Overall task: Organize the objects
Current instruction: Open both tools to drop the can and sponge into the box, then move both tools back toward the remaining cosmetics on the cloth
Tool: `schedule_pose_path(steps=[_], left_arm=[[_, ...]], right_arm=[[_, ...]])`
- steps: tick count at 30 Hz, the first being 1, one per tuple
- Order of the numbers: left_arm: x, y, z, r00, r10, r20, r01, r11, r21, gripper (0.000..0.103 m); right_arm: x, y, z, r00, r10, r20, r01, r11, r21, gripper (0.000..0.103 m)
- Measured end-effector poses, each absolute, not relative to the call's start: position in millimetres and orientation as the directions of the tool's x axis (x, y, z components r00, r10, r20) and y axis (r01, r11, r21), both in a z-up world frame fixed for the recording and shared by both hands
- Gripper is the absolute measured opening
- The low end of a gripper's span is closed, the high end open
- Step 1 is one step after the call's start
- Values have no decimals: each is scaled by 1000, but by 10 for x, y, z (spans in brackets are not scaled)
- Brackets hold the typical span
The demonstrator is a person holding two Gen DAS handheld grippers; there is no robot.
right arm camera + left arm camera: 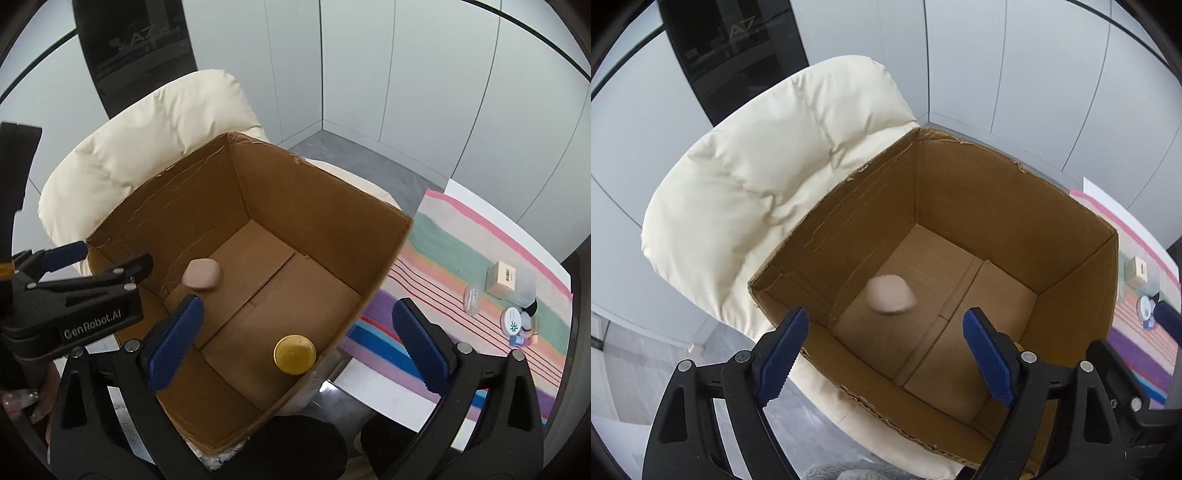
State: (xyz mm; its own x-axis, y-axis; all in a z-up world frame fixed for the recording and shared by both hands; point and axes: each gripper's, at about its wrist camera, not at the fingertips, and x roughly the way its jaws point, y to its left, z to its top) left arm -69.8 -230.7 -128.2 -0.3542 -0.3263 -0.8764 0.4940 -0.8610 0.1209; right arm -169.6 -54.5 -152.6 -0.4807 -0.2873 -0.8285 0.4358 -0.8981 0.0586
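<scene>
Both hand-held grippers, left and right, hang spread over the box; drop step, more table items next.

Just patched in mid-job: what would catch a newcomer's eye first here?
The open brown cardboard box sits on a cream padded chair, with a pale pink rounded object and a gold round lid inside. Both hand-held grippers hang open above it, left hand-held gripper and right hand-held gripper. Right, small toiletries lie on a striped cloth.

I saw soft, even daylight and mild shadows inside the box. The pink lump was motion-blurred in my left view. Fisheye bending and dark vignetting ringed both pictures.
</scene>
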Motion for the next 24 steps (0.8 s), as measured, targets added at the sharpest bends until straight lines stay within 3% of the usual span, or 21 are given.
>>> schedule_pose_path(steps=[13, 24], left_arm=[[-767, -1994, -1323, -405, -304, -863, 419, -900, 121, 87], [-1144, -1169, -1282, -479, -204, -854, 246, -965, 93, 87]], right_arm=[[-1637, -255, -1550, -508, -242, -827, 403, -915, 20, 103], [-1660, 761, -1533, -552, -121, -825, 204, -979, 7, 103]])
